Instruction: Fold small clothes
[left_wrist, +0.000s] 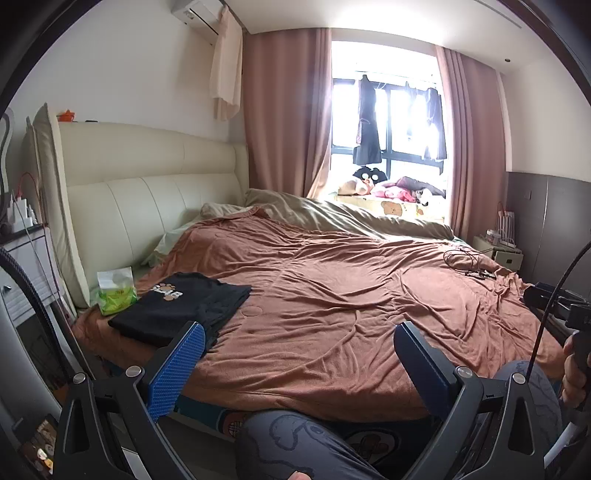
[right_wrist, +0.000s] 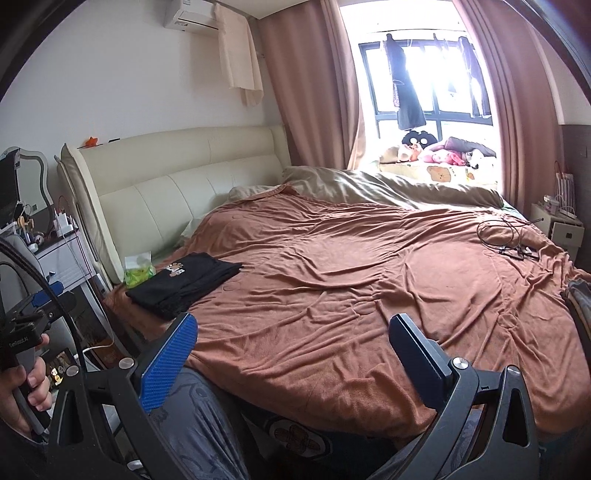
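A folded black T-shirt (left_wrist: 181, 306) with a bear-paw print lies on the brown bedspread (left_wrist: 332, 295) near the bed's left front corner; the right wrist view shows the T-shirt (right_wrist: 184, 288) too. My left gripper (left_wrist: 299, 350) is open and empty, held above the bed's near edge, its left blue pad just in front of the shirt. My right gripper (right_wrist: 291, 347) is also open and empty over the near edge of the bedspread (right_wrist: 351, 277). A grey crumpled garment (right_wrist: 580, 295) shows at the far right edge of the right wrist view.
A green tissue pack (left_wrist: 115, 291) sits by the cream headboard (left_wrist: 147, 192). Black cables (left_wrist: 469, 262) lie on the bed's far right. A nightstand (left_wrist: 498, 251) stands beyond it. Olive bedding (left_wrist: 351, 218) and plush toys (left_wrist: 384, 188) are by the window. The person's patterned trouser legs (left_wrist: 295, 443) are at the bed's edge.
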